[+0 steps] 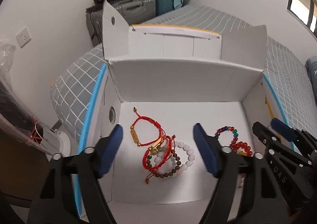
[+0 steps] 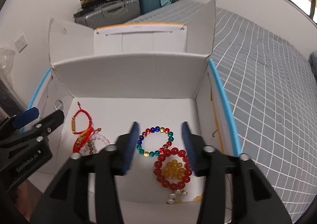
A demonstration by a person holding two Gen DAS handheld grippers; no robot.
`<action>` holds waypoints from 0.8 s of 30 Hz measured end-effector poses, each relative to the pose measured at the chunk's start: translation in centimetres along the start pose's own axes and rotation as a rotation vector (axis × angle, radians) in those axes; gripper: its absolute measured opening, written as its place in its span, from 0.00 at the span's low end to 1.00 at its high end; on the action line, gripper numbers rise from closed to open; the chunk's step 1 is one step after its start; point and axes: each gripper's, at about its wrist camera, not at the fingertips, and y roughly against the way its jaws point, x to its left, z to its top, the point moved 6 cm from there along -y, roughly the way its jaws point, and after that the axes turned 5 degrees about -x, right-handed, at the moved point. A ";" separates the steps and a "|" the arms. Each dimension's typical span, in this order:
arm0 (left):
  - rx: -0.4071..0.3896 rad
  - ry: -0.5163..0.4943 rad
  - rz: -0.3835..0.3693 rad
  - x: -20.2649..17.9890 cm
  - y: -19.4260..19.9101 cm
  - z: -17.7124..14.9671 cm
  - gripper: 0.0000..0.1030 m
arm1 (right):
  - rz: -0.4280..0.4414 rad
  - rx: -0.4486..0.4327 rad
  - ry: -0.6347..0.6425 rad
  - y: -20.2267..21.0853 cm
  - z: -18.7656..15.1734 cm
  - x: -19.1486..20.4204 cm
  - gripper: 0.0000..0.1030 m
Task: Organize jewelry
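Note:
A white cardboard box (image 1: 178, 77) with raised flaps holds the jewelry. On its floor at the left lies a tangle: red cord bracelets (image 1: 152, 136), a brown wooden bead bracelet (image 1: 174, 166) and a white bead bracelet (image 1: 188, 154). My left gripper (image 1: 157, 136) hangs open above this tangle, nothing between its fingers. Toward the right lie a multicoloured glass bead bracelet (image 2: 156, 142), a large red bead bracelet (image 2: 172, 168), yellow beads (image 2: 175, 169) inside it and a few pearls (image 2: 176, 194). My right gripper (image 2: 160, 134) is open above these, holding nothing.
The box sits on a bed with a grey grid-pattern cover (image 2: 267, 85). Suitcases (image 1: 150, 1) and clutter stand against the far wall. A wall socket (image 1: 23, 37) is at the left, and a plastic-wrapped object (image 1: 17, 116) lies at the left edge.

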 end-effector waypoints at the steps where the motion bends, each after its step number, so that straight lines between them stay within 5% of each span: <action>1: -0.010 0.000 0.000 0.0 0.4 -0.1 0.79 | -0.003 -0.018 -0.003 0.7 0.1 -0.2 0.63; 5: -0.048 -0.006 0.005 0.4 2.0 -0.7 0.92 | -0.025 -0.068 0.024 3.1 -0.1 -0.3 0.78; 10: -0.096 -0.019 0.020 0.8 4.4 -1.8 0.95 | -0.055 -0.131 0.029 6.0 -1.6 -0.6 0.89; 24: -0.143 -0.039 -0.019 1.3 8.5 -7.9 0.95 | -0.057 -0.178 0.011 10.0 -6.8 -0.7 0.91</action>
